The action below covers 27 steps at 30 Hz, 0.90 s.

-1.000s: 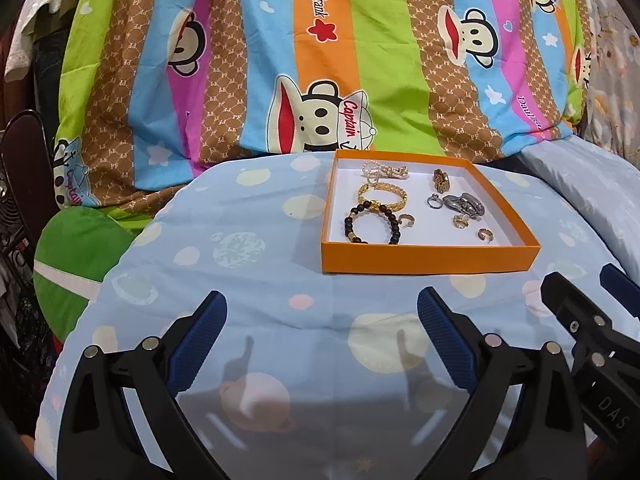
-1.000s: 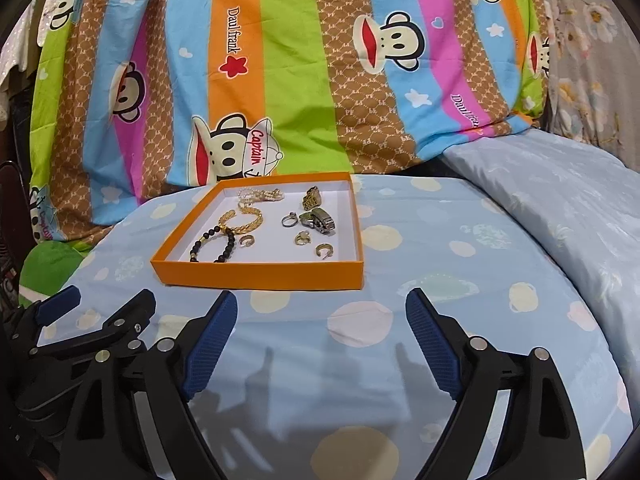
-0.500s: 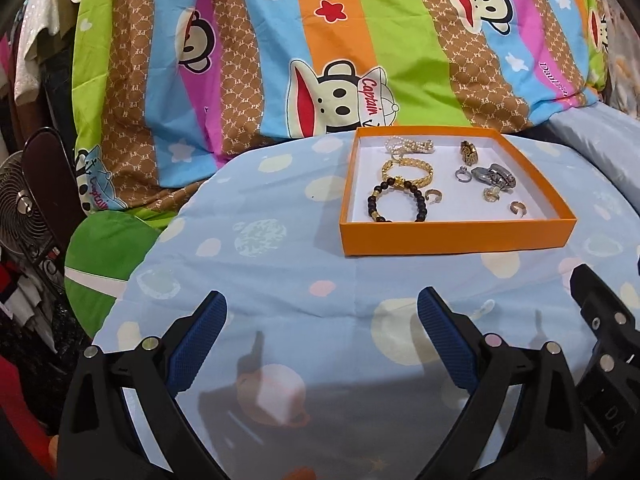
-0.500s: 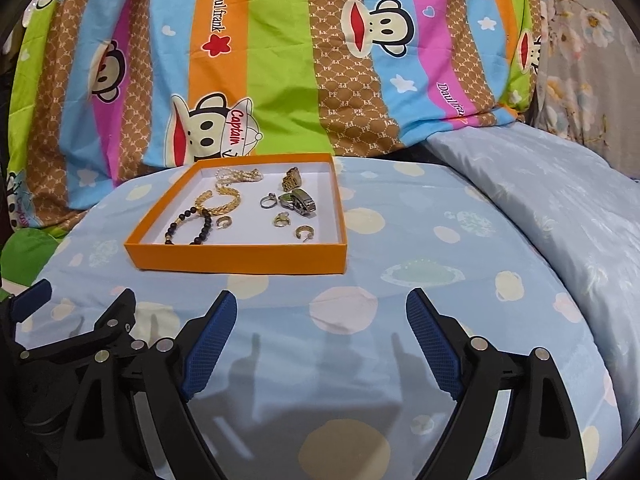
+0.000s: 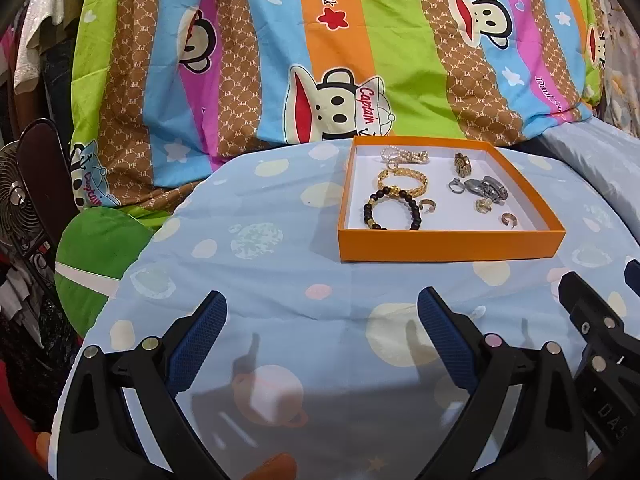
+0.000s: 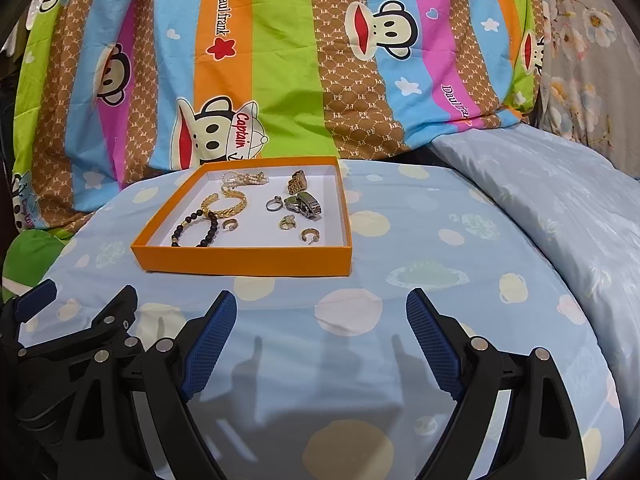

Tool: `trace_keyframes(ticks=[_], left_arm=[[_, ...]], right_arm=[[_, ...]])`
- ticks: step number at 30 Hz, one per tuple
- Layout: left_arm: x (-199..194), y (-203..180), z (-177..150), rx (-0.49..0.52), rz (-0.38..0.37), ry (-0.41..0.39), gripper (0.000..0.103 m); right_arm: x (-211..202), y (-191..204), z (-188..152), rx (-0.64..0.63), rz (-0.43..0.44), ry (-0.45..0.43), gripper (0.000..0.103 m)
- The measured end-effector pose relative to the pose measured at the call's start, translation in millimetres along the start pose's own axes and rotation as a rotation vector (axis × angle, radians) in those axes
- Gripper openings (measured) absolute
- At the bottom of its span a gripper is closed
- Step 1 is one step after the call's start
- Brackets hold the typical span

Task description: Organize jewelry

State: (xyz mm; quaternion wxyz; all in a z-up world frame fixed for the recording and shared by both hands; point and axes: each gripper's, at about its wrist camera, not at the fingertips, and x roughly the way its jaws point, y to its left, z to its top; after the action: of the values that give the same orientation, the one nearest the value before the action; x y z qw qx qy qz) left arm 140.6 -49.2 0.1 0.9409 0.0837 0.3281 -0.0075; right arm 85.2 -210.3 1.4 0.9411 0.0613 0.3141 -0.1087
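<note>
An orange tray (image 5: 448,245) (image 6: 244,260) with a white floor lies on the blue dotted bedsheet. In it lie a black bead bracelet (image 5: 390,208) (image 6: 198,226), a gold chain bracelet (image 5: 404,180) (image 6: 228,204), a pearl piece (image 5: 402,156), a silver watch (image 5: 486,188) (image 6: 304,203), and several rings and ear hoops (image 6: 309,235). My left gripper (image 5: 322,336) is open and empty, short of the tray and to its left. My right gripper (image 6: 320,336) is open and empty, short of the tray's right corner. Each gripper shows at the edge of the other's view.
A striped cartoon-monkey quilt (image 5: 360,60) rises behind the tray. A pale blue pillow (image 6: 560,208) lies at the right. A green cushion (image 5: 100,248) and a fan (image 5: 20,208) sit beyond the bed's left edge.
Both grippers have shifted a little, so the tray sits further right in the left view and slightly further left in the right view. Both stay open and empty.
</note>
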Motion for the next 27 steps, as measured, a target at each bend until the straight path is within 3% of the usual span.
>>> trace_keyframes(ticks=[27], left_arm=[[-6.4, 4.5, 0.2, -0.026, 0.004, -0.034, 0.094]], right_arm=[[-2.8, 4.0, 0.0, -0.024, -0.005, -0.022, 0.086]])
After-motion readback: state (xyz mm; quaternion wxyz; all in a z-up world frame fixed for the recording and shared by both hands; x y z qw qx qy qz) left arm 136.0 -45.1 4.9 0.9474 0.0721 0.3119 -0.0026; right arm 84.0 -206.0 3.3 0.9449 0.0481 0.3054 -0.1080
